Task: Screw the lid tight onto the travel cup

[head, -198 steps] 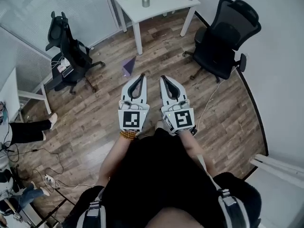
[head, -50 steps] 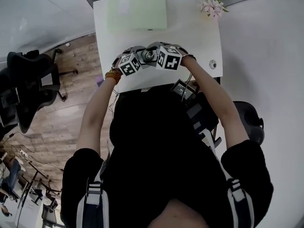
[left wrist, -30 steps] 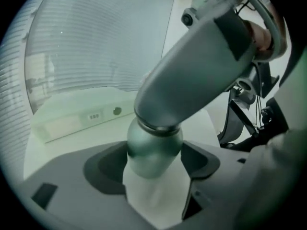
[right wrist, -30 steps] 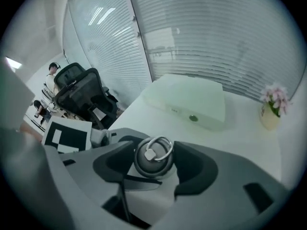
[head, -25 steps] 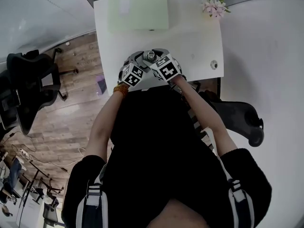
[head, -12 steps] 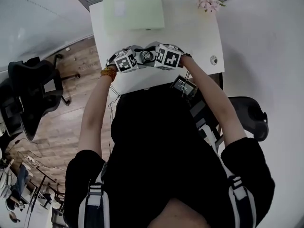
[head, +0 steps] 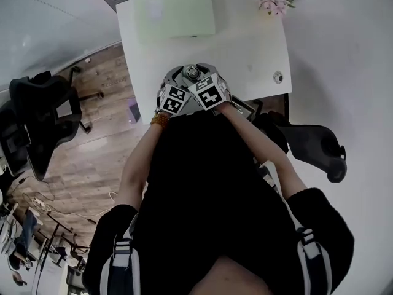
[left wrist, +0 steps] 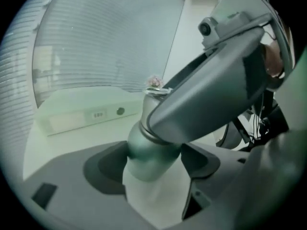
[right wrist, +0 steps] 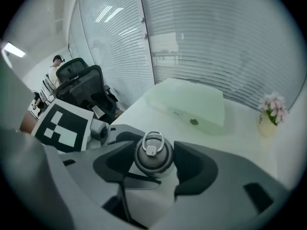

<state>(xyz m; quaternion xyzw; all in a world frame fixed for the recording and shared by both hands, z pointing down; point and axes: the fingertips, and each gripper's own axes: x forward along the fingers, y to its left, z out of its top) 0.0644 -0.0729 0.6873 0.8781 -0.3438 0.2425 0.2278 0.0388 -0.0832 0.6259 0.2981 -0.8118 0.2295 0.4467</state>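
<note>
While upright, one travel cup [head: 191, 72] between two grippers [left wrist: 152, 159] [right wrist: 153, 161]

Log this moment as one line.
step: lid tightening | left gripper: jaws shut on travel cup | right gripper: jaws shut on lid

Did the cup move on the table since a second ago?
No. The travel cup still stands in the same spot, just as far from the pale green box and the near edge of the table.

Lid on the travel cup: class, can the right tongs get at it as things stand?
Probably yes: the right tongs sit either side of the lid, pads against it, nothing between. The left tongs grip the cup lower down.
</note>
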